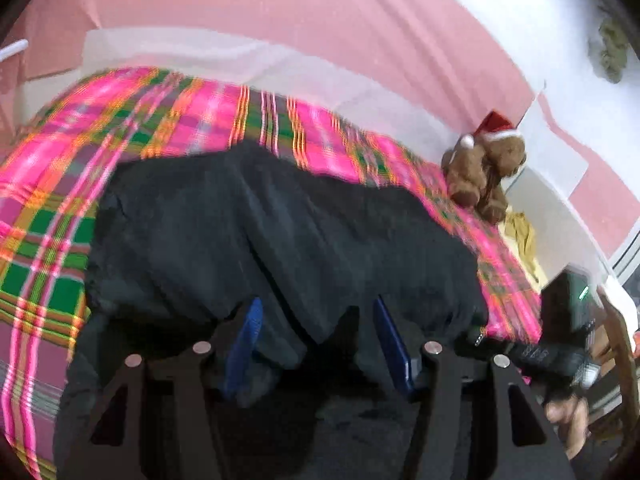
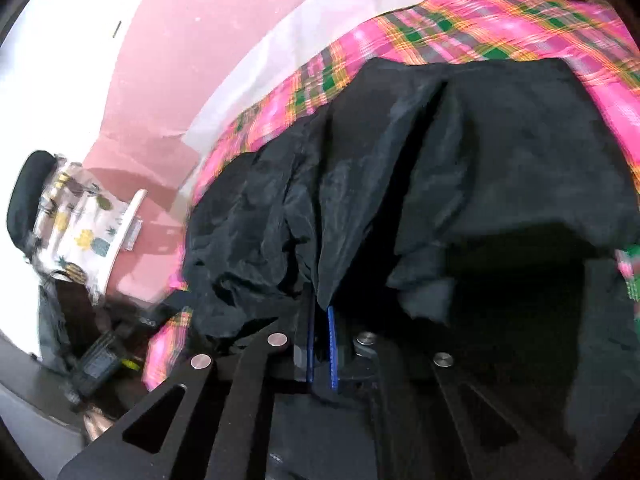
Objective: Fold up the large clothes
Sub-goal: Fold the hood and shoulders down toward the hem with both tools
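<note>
A large black garment [image 1: 280, 232] lies bunched on a bed with a pink, green and orange plaid cover [image 1: 60, 184]. My left gripper [image 1: 316, 320] is open, its blue pads [image 1: 248, 332] wide apart, with black cloth draped over and between them. In the right wrist view the same black garment [image 2: 480, 152] hangs in folds over the plaid cover [image 2: 500, 28]. My right gripper [image 2: 320, 320] is shut on a fold of the black garment, blue pads [image 2: 331, 344] nearly together.
A brown teddy bear [image 1: 484, 168] with a red Santa hat sits at the bed's far right. A pink wall [image 1: 320, 8] stands behind. A pineapple-print cloth [image 2: 80, 224] hangs at the left by a white shelf. A dark device [image 1: 568, 320] sits right of the bed.
</note>
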Demonstrator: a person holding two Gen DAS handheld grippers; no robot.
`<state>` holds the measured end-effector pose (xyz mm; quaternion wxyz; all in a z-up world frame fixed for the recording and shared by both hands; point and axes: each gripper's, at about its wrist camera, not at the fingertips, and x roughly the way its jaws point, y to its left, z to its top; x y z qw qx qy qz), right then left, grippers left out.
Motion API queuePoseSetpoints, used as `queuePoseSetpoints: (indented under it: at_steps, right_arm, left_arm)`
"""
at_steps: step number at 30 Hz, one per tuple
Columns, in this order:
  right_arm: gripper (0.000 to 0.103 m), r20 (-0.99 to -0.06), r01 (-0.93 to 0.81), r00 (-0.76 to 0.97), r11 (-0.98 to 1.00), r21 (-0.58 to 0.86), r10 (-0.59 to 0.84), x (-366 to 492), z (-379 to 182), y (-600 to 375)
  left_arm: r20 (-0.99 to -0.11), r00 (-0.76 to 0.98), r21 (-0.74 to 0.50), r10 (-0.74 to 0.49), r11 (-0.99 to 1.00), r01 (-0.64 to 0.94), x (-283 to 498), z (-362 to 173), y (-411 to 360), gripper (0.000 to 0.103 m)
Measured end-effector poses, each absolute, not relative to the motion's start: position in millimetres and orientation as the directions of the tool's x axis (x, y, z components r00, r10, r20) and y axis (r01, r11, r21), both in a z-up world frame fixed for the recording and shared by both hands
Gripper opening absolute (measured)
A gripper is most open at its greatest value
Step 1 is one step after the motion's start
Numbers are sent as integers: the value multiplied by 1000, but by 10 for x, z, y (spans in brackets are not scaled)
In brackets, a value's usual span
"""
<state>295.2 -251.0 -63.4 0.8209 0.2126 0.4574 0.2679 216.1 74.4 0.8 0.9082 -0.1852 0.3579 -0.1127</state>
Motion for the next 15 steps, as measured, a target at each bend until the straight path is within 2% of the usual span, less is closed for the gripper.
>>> queuePoseSetpoints:
  at_steps: [4, 6, 9, 12, 14, 15]
  right_arm:
    - [4, -701, -202, 403, 804, 560, 589, 2974, -947, -2538]
    - [4, -713, -216, 402, 817, 535, 574, 2981, -1022, -2470]
    - [4, -725, -240, 408, 832, 501, 555, 2982, -1043, -2417]
    - [5, -723, -260, 406, 829, 495, 559, 2962, -1091, -2435]
    - [5, -724, -278, 412, 833, 479, 554, 2941, -1078, -2407]
    - [9, -726, -288, 414, 835, 469, 550, 2923, -1044, -2404]
  left_arm:
    - [-586, 747, -416, -315, 908, 57, 2369, 118, 739, 59]
    - [-626, 729, -379, -277, 925, 26, 2554, -33, 744, 59]
    - [-706, 658, -387, -262, 921, -50, 2748, -497, 854, 51]
    - [-676, 684, -410, -274, 911, -40, 2685, -654, 881, 49]
    - [-687, 676, -402, -267, 914, -48, 2666, -606, 866, 48]
    - [-695, 669, -394, -262, 918, -50, 2653, -541, 864, 48]
